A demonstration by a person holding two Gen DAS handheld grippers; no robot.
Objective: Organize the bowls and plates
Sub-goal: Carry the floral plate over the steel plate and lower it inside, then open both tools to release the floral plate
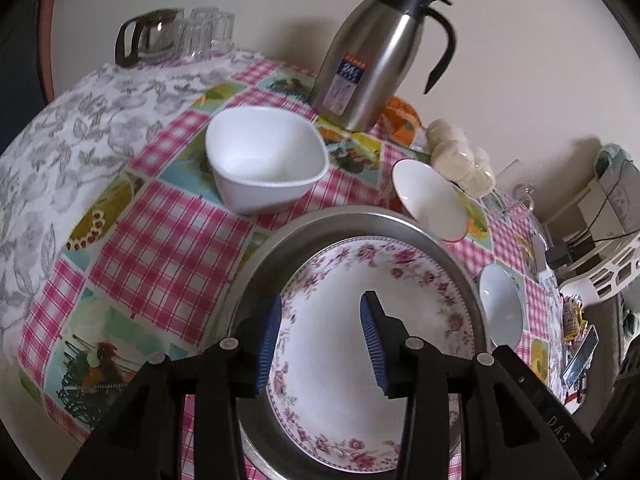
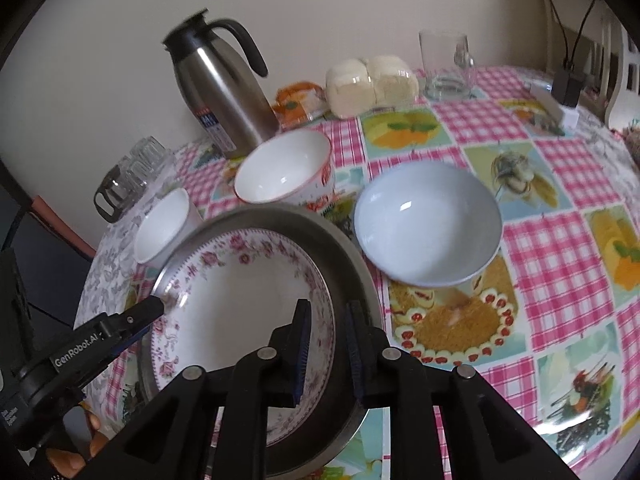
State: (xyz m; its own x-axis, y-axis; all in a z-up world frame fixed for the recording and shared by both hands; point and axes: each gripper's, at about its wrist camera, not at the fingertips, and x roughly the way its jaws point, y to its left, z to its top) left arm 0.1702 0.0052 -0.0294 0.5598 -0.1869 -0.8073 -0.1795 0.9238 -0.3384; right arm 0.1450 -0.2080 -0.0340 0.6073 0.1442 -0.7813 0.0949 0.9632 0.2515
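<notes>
A floral plate (image 1: 344, 344) (image 2: 240, 304) lies inside a round steel tray (image 1: 280, 236) (image 2: 352, 264). My left gripper (image 1: 320, 340) (image 2: 160, 308) is open over the plate's left rim. My right gripper (image 2: 328, 348) has its jaws a little apart, straddling the plate's right rim without clearly pinching it. A white square bowl (image 1: 268, 160) (image 2: 164, 224) sits behind the tray. A red-rimmed bowl (image 1: 430, 200) (image 2: 284, 168) and a pale blue bowl (image 1: 500, 304) (image 2: 428, 220) stand to the tray's right.
A steel thermos jug (image 1: 376, 56) (image 2: 224, 84) stands at the back by the wall, with wrapped buns (image 1: 460, 156) (image 2: 372, 84) beside it. Glasses (image 1: 200, 32) (image 2: 136, 168) and a glass mug (image 2: 448, 64) sit at the back. The checked tablecloth (image 1: 168, 232) (image 2: 560, 264) covers the table.
</notes>
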